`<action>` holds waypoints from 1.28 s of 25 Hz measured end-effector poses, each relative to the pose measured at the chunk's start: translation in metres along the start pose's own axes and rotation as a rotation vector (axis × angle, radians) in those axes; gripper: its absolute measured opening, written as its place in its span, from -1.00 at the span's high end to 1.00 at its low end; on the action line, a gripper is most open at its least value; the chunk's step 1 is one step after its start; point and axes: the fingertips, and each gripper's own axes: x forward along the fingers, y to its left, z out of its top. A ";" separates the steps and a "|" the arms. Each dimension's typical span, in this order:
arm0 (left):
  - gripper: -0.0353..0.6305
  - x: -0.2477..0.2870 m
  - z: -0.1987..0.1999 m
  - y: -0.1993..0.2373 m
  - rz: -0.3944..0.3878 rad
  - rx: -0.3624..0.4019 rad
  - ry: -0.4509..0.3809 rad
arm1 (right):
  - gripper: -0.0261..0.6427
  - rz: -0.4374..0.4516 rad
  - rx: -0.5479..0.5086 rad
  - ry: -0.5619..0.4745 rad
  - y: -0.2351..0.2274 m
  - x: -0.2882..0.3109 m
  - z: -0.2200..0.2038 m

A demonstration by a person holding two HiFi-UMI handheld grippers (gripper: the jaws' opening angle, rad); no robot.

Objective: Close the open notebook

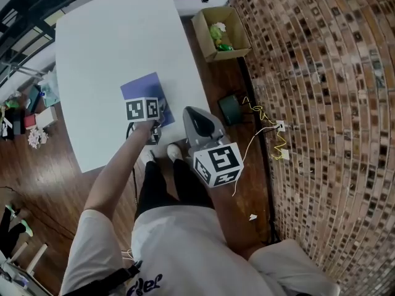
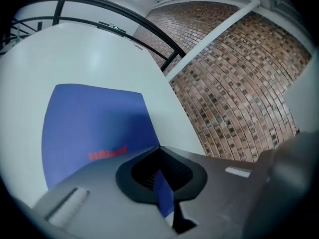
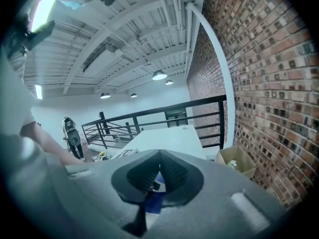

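Brick wall: we see it fill the whole right side, with a strip of wooden floor between it and the table.
Table: long and white. A broad stretch of its top runs beyond and to the left of the notebook, giving us wide room to move.
Cardboard box: stands open-topped on the floor, just off the table's right edge and well apart from the notebook.
Notebook: lies flat with its blue cover and red print up, near the table's near right corner and close to the right edge.
Left gripper: its 2 jaws are pressed together on 1 thin blue leaf of the notebook, which we see edge-on.
Right gripper: we hold it off the table's near edge, above our legs, pointing toward the table. Its 2 jaws stand a narrow slit apart and grip nothing.
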 end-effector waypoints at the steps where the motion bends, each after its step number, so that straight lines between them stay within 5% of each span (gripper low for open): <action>1: 0.84 0.001 0.000 0.000 0.011 0.019 0.004 | 0.96 0.004 0.002 0.001 0.000 0.000 -0.001; 9: 0.85 0.003 -0.001 -0.004 0.052 0.194 0.019 | 0.96 0.020 0.008 -0.010 0.000 -0.002 0.000; 16: 0.85 -0.021 -0.007 -0.011 0.057 0.214 0.007 | 0.96 0.043 0.015 -0.057 -0.005 -0.011 0.016; 23: 0.85 -0.114 0.035 -0.062 0.042 0.270 -0.281 | 0.96 0.075 -0.004 -0.138 -0.013 -0.020 0.051; 32: 0.85 -0.287 0.043 -0.110 0.146 0.353 -0.758 | 0.96 0.188 -0.079 -0.219 0.038 -0.046 0.082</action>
